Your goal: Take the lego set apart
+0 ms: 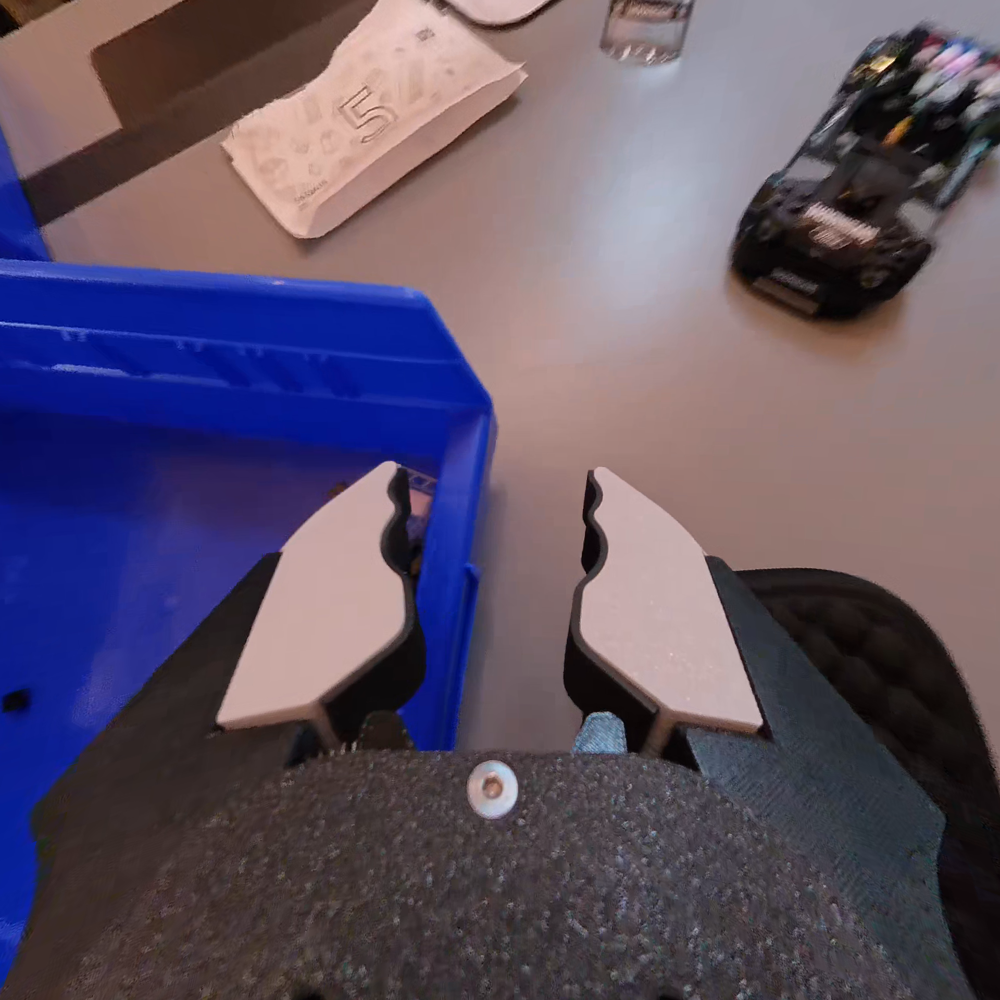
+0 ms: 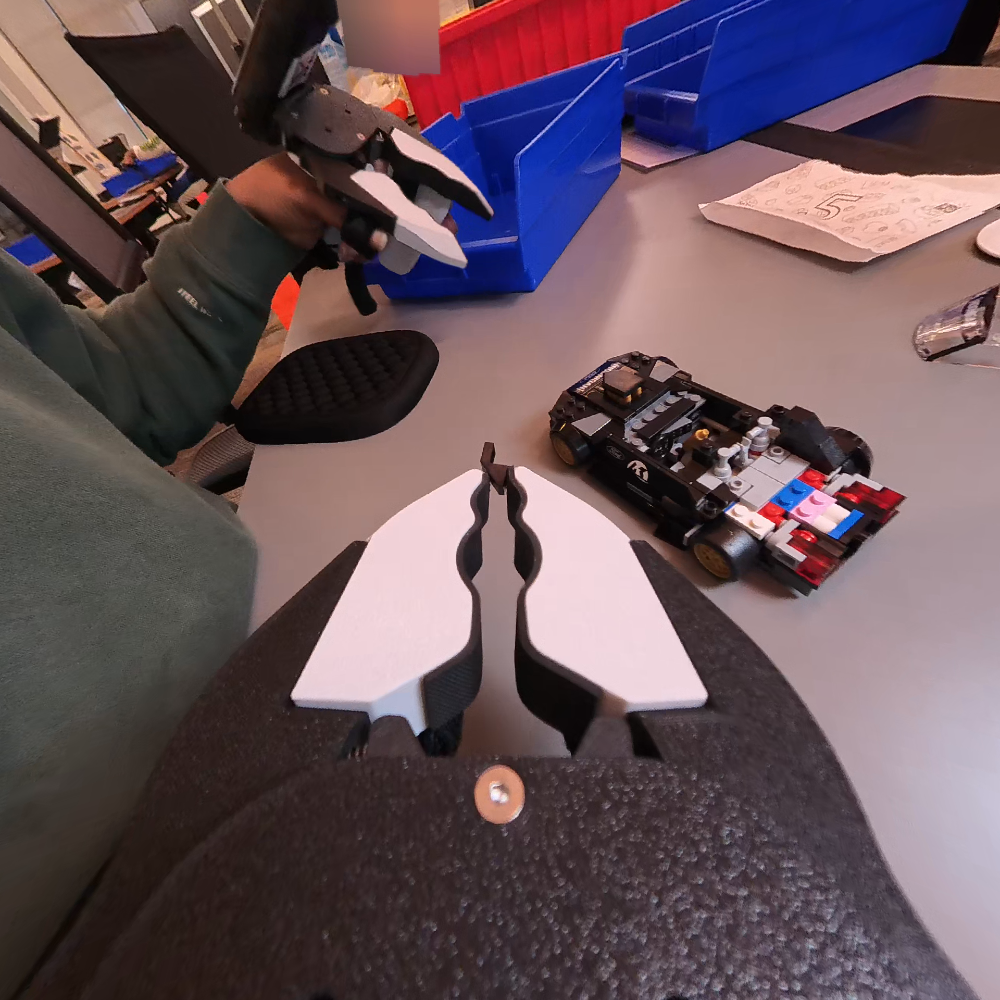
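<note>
A black lego car [image 2: 719,476], partly stripped with coloured bricks showing at its rear, sits on the grey table; it also shows blurred at the far right of the left wrist view [image 1: 866,178]. My right gripper [image 2: 498,473] is shut on a small black lego piece [image 2: 493,465], held above the table to the left of the car. My left gripper [image 1: 492,476] is open and empty, straddling the right wall of a blue bin [image 1: 454,433]. It also shows in the right wrist view [image 2: 479,238], held up in a hand over the blue bin [image 2: 563,200].
A printed paper bag [image 1: 373,124] lies on the table beyond the bin, also in the right wrist view [image 2: 844,211]. A clear plastic bag [image 2: 958,330] is at the right. More blue bins [image 2: 784,81] and a red one [image 2: 514,48] stand behind. A black chair armrest [image 2: 335,389] is at the table's near edge. My right fingertips sit around 30 centimetres from my left ones.
</note>
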Tool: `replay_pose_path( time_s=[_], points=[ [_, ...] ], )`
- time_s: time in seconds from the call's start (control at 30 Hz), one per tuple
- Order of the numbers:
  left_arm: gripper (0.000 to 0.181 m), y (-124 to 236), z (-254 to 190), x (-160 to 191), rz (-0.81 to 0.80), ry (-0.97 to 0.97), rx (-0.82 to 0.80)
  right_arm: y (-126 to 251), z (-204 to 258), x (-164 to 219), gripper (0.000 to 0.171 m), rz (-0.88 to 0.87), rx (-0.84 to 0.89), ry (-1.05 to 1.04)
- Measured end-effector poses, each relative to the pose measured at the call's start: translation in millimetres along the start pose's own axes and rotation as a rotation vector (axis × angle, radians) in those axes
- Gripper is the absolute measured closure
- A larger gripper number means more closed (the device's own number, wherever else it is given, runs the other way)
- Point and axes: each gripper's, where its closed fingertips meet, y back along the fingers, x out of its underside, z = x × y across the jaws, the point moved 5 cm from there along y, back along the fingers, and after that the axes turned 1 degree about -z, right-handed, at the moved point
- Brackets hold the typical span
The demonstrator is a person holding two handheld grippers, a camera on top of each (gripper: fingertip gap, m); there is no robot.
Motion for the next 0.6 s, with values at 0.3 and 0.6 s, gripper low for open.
replay_pose_path(
  time_s=[0.3, 0.6],
  points=[
    [0.158, -27.1, -22.3, 8.8, 0.178, -0.274, -0.024, -2.3, 2.1, 0.6, 0.165, 0.015, 0.011, 0.020],
    [0.158, -37.9, -100.2, -11.5, 0.091, -0.469, 0.250, -0.4, 0.0, 0.2, 0.165, 0.007, 0.005, 0.003]
  ],
)
